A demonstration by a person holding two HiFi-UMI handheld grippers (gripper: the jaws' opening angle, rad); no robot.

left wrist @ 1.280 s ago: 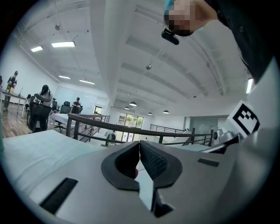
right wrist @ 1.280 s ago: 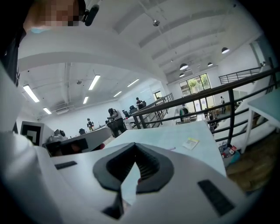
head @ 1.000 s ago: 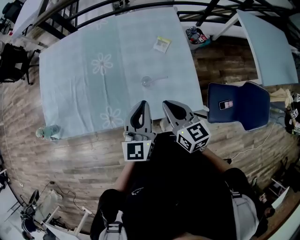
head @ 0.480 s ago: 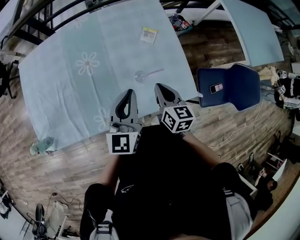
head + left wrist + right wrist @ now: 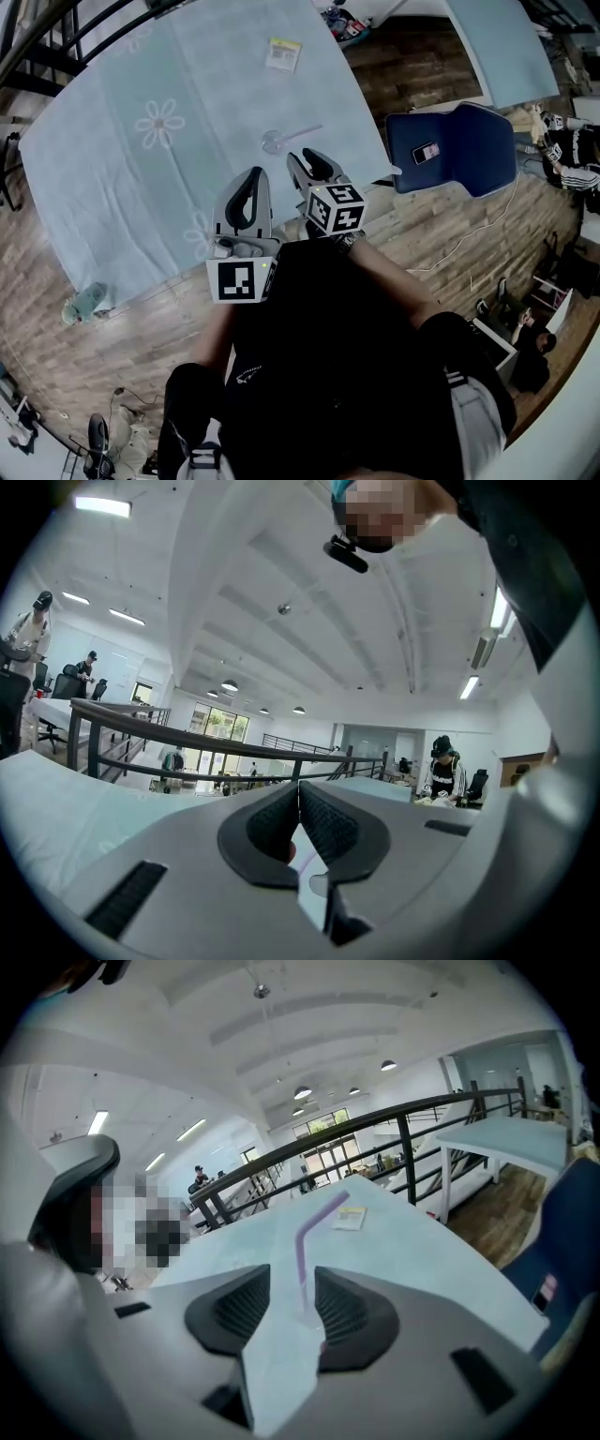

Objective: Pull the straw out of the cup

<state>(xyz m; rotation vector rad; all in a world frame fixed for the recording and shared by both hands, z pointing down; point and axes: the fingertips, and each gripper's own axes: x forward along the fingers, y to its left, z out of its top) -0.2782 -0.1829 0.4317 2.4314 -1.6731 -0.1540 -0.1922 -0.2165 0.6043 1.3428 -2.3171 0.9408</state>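
- My left gripper (image 5: 252, 180) is nearest, at about 11 o'clock from my body over the table's near edge; seen in the left gripper view (image 5: 299, 794), its jaws are pressed together with nothing between them.
- My right gripper (image 5: 312, 161) is just beside it at 1 o'clock, tipped downward; in the right gripper view (image 5: 292, 1283) its jaws are parting and grip nothing.
- The purple straw (image 5: 304, 1241) shows in the gap between those jaws; neither pad touches it.
- The clear cup (image 5: 273, 142) stands upright on the table (image 5: 112, 169), just ahead of my right gripper at its 11 o'clock; the straw (image 5: 302, 131) is in it, leaning toward 2 o'clock.
- A pale blue cloth (image 5: 187, 84) with flower prints covers the table.
- A blue chair (image 5: 469, 155) sits at 2 o'clock, off the table's right edge; a phone (image 5: 426, 152) lies on its seat.
- A bottle (image 5: 82, 305) lies on the wooden floor at 9 o'clock.
- A small yellow-and-white packet (image 5: 283, 53) lies flat on the cloth at 12 o'clock, well beyond the cup.
- A dark railing (image 5: 375, 1133) runs behind the table's far edge.
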